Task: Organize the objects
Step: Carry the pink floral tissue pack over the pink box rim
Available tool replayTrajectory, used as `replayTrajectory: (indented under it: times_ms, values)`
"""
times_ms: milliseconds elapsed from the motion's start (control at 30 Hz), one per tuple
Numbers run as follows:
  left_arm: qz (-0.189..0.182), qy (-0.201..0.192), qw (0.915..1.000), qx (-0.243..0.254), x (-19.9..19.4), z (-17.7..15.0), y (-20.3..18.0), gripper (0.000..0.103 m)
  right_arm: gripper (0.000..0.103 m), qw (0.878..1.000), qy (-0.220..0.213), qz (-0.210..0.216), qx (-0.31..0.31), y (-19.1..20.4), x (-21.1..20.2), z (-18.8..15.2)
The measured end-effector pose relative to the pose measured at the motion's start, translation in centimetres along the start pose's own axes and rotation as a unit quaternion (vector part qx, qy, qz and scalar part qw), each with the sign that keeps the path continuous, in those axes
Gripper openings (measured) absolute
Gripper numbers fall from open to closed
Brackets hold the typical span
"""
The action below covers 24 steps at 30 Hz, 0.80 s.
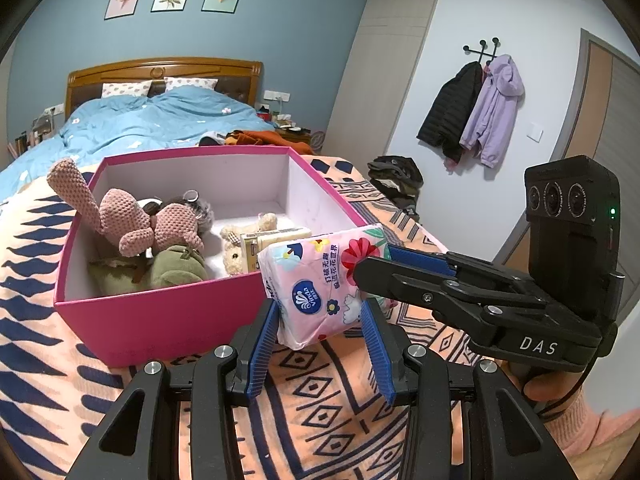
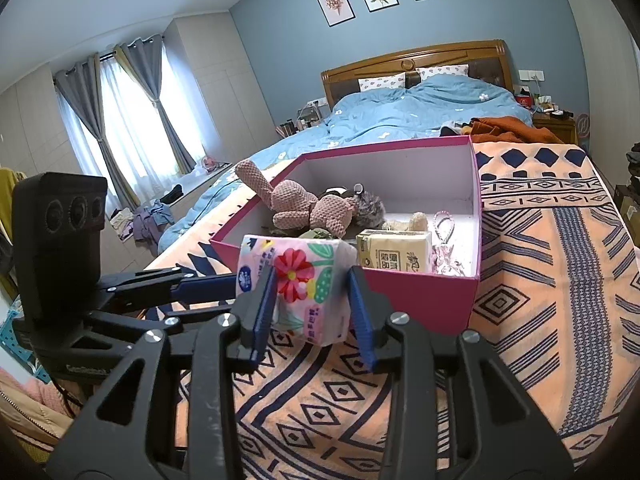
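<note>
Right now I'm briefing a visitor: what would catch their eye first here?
The pink floral tissue pack, held just above the patterned blanket by both the left tool and the right tool. Right behind it sits the open magenta box, with a pink knitted bunny sprawled over its left side.

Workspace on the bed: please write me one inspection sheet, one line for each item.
Surface: patterned orange blanket spread over the bed.
Job's things: floral tissue pack held up beside the near wall of the pink box; box holds a pink knitted plush, a yellow tissue pack and other small toys.
Clutter: rust-coloured clothes behind the box; clothes on the floor by the window.
Grippers: left gripper and right gripper both closed on the floral pack, from different sides.
Cables: black cable by the hand under the right gripper.
Surroundings: bedroom, jackets on wall hooks, curtains.
</note>
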<state>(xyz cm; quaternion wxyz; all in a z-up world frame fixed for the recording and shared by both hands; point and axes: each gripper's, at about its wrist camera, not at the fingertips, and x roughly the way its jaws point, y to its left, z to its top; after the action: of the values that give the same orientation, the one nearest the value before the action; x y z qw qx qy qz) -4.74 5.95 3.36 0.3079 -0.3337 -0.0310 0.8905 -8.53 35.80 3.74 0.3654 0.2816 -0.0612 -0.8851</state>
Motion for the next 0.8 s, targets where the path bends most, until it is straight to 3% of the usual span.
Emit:
replayTrajectory:
  times_ms: [800]
  values:
    - [0.004,-0.006,1.0000,0.003,0.4,1.1,0.5,0.043,0.040,1.000,-0.007,-0.002,-0.007,-0.1,0.3,0.9]
